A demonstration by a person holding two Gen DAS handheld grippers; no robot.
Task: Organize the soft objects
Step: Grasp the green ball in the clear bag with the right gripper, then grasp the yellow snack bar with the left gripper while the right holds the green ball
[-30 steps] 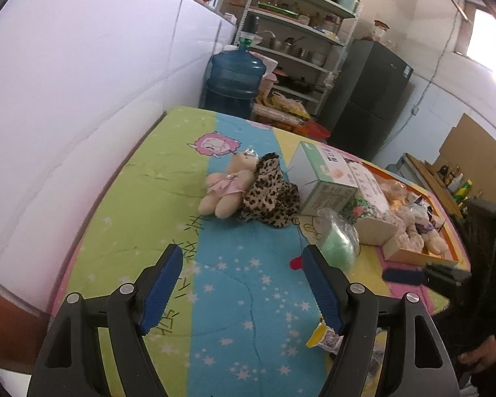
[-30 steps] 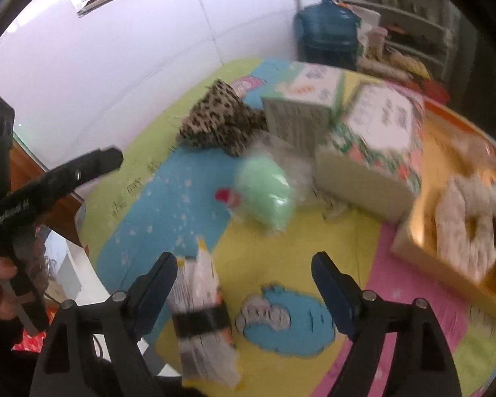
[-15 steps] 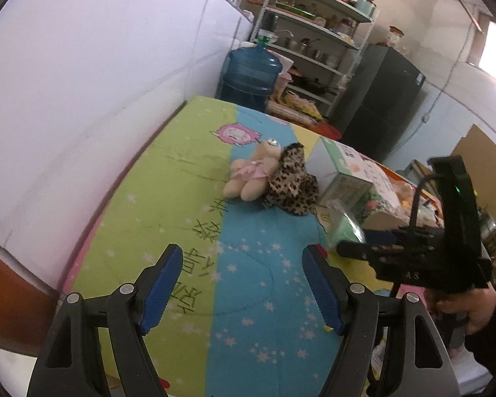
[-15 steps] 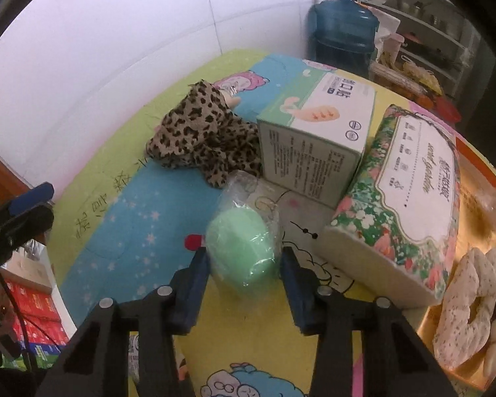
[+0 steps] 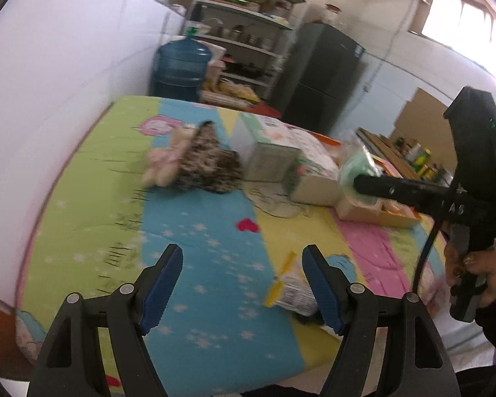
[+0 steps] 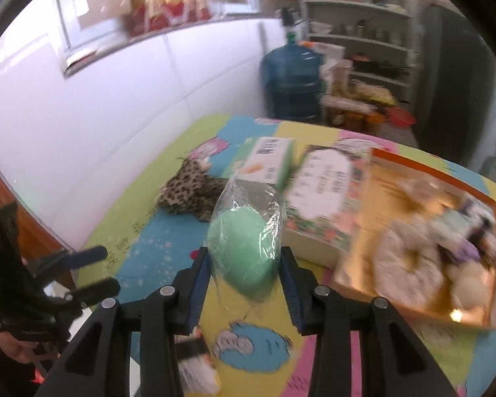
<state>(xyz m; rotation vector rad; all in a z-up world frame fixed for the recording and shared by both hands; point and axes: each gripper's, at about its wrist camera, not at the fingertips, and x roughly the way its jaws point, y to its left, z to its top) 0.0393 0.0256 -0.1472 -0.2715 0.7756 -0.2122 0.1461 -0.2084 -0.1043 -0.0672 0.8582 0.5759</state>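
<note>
Your right gripper [image 6: 244, 264] has its jaws closed on the bagged green sponge [image 6: 243, 251], lifted off the desk [image 6: 168, 231] and hanging just left of the orange tray [image 6: 373, 266], which already holds a few plush items. Left gripper [image 5: 243, 284] hovers with jaws wide apart, empty. By my read you're partway: sponge not yet in the tray, and the pink plush bear [image 5: 163, 165], leopard-print plush [image 5: 208, 165] and snack packet [image 5: 289, 289] lie loose on the desk.

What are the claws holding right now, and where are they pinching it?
The right claw pinches a green sponge in a clear plastic bag, squeezing the sponge's two sides, lifted off the mat. The left claw is open and holds nothing.
</note>
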